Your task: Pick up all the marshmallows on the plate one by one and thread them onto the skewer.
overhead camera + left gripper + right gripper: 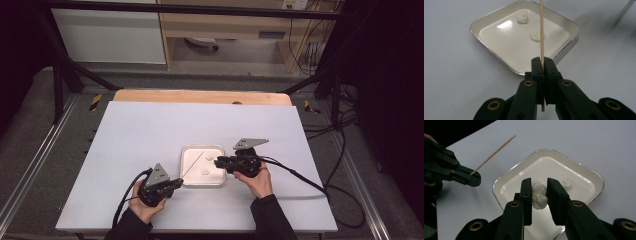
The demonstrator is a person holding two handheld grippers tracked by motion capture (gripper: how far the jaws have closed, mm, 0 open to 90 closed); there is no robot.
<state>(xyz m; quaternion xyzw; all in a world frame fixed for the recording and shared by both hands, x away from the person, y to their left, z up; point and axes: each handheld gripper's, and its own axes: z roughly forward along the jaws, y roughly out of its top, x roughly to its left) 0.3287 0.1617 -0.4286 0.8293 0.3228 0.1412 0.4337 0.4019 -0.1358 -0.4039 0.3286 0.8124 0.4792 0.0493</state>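
1. While we hold a gripper in each hand over the white desk point(150, 130), our left gripper point(172, 184) keeps its fingers pressed together on a thin wooden skewer point(542, 30), pinching it near its lower end.
2. We see the skewer run up and away from those fingers, slanting over the near left part of the shallow white tray point(187, 150) that sits on the desk between our two hands.
3. Our right gripper point(539, 192) reaches over the tray's right side, and its fingers pinch a white puffy lump point(539, 195), with the pads pressing on both sides of it.
4. We see that lump lifted above the tray floor in the right gripper view.
5. Beyond it a second white lump point(566, 183) lies on the tray floor, apart from the fingers.
6. In the left gripper view we see two white lumps in the tray, the skewer crossing in front of the nearer one point(537, 36).
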